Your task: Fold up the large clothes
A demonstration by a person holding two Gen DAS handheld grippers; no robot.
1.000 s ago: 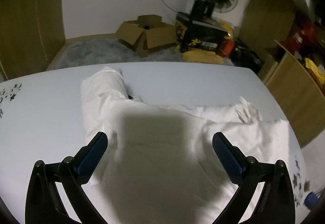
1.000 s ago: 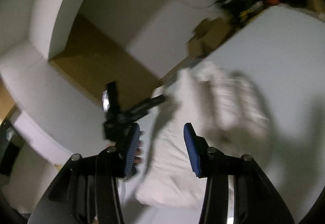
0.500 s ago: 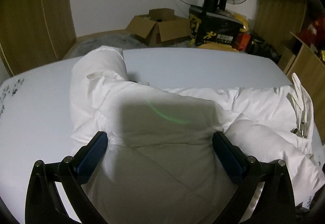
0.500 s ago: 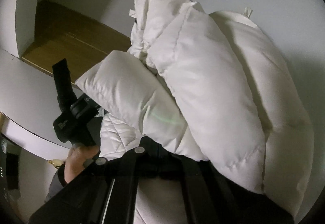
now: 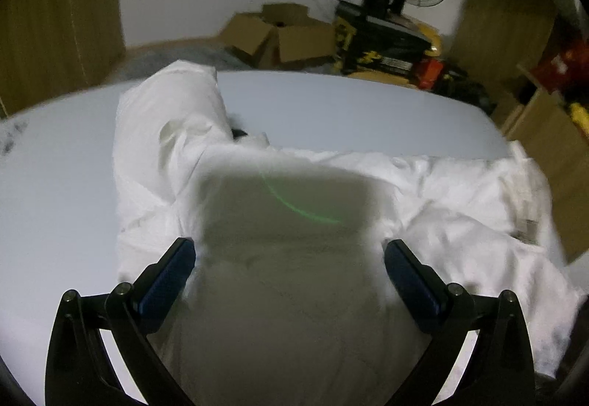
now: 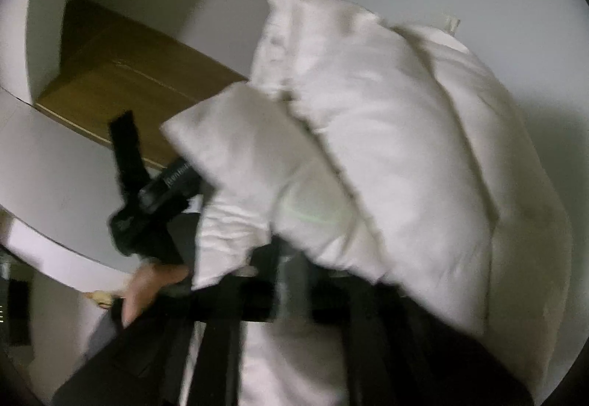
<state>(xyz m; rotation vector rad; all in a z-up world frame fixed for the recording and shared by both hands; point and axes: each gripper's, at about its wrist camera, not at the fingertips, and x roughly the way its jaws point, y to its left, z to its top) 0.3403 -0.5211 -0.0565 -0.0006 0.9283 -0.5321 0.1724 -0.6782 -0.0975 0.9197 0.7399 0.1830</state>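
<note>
Left wrist view is showing the left gripper [image 5: 289,260] hanging with its blue-padded jaws spread wide, nothing pinched between them, above the puffy white quilted jacket [image 5: 279,221] that is lying across the pale blue-grey bed surface [image 5: 368,111]; compared with a second ago the jacket is filling far more of this view, its folded sleeve [image 5: 173,126] is reaching up toward the far edge, and the gripper is sitting closer over the padded body; right wrist view is showing the biggest change, since a second ago the right gripper's jaws were bare and apart over the bed, half a second ago they were buried under cloth, and now a thick fold of the same jacket [image 6: 368,148] is draping over the right gripper [image 6: 291,280]; its jaws are opening, and cloth is lying over and probably between them, though whether the pads are pressing on it cannot be told; this is suggesting a fold has just been carried over and is being let go, so smoothing is likely coming next; the right fingertips are being hidden by fabric and motion blur; a person's hand [image 6: 147,288] is showing at lower left holding the other black tool; the jacket's near hem is being cut off by the frame.
</note>
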